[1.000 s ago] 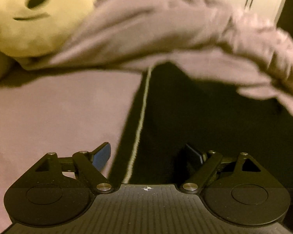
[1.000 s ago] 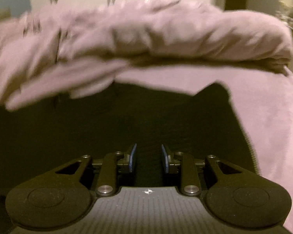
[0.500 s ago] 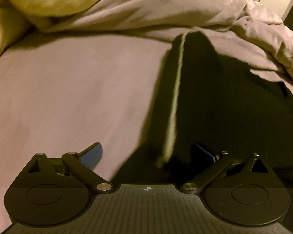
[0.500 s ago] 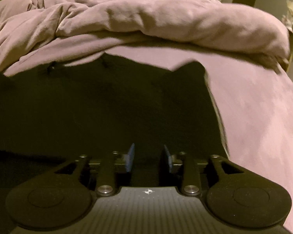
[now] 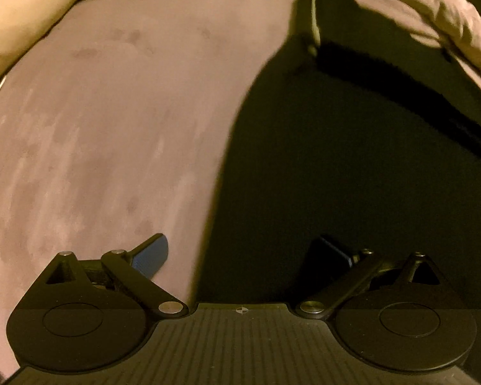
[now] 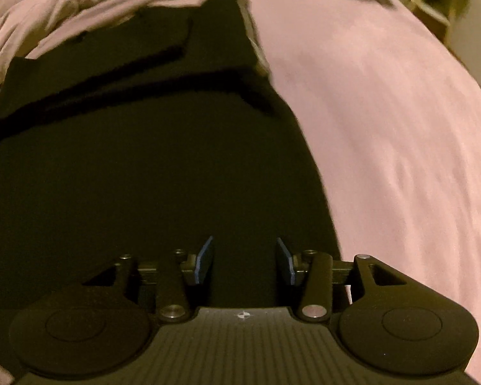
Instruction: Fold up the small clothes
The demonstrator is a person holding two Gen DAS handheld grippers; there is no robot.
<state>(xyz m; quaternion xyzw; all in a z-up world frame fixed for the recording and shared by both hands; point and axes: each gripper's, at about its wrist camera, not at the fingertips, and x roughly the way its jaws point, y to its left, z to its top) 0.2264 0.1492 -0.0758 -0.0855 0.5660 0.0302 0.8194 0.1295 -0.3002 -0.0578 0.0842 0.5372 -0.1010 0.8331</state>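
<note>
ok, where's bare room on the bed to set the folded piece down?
Bare sheet lies left of the dark garment, up to the beige pillow. More bare sheet lies right of the garment in the right wrist view. Crowded: the far edge, where the rumpled duvet overlaps the garment's top.

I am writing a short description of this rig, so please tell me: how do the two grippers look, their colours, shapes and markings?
Both are alike. The left gripper and right gripper have matte black bodies with a ribbed centre plate and a small white cross mark, two round black discs at the sides, black link bars with silver pivot pins, and flat blue pads on the fingers. No cables or sleeves show.
</note>
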